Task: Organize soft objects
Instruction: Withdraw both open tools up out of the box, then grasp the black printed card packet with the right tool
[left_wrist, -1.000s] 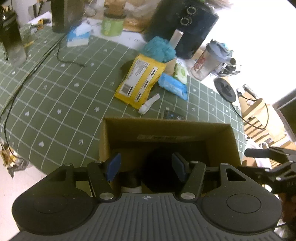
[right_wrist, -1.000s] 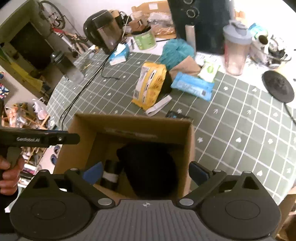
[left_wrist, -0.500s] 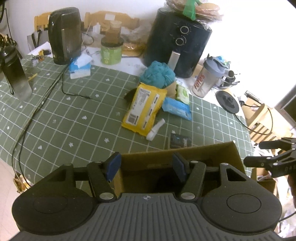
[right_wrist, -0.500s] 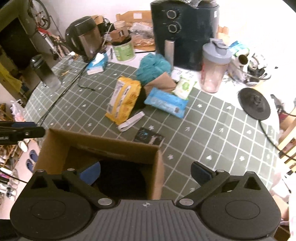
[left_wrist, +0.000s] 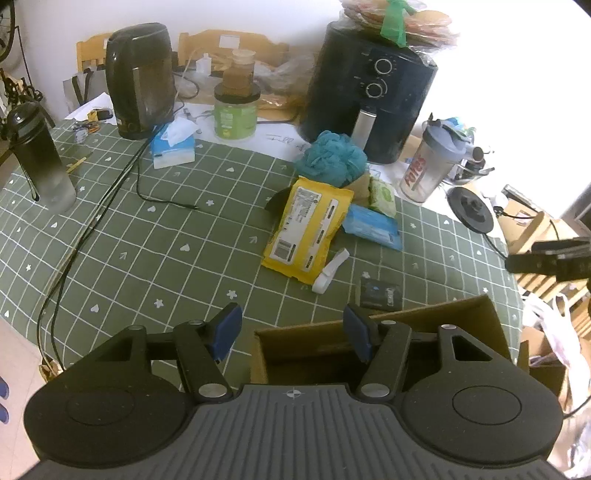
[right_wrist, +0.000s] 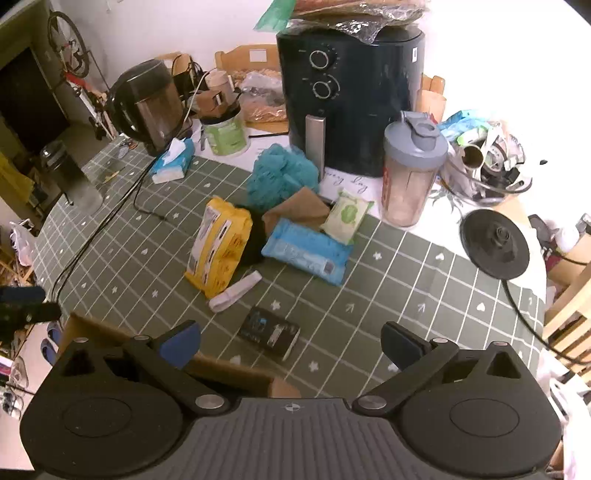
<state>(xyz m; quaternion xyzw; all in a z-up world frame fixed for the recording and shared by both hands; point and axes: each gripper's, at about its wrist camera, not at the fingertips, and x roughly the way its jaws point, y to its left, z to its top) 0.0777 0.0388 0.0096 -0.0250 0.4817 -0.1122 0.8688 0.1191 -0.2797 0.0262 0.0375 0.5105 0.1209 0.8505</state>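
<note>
**Both grippers empty, soft stuff piled mid-worktop**

Left gripper (left_wrist: 291, 332) has its jaws parted with nothing between them, hanging over the near edge of the open brown cardboard box (left_wrist: 424, 321). Right gripper (right_wrist: 291, 345) is spread wide, also empty. On the green checked worktop (right_wrist: 388, 295) the yellow plastic wipes pack (right_wrist: 218, 247), blue wipes pack (right_wrist: 306, 251) and fluffy teal bath pouf (right_wrist: 280, 177) sit bunched together, well apart from the box.

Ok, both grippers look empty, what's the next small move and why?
Probably reach the right hand-held gripper, open and empty, toward the yellow pack. It lies nearest among the soft packs still on the table, outside the cardboard box.
</note>
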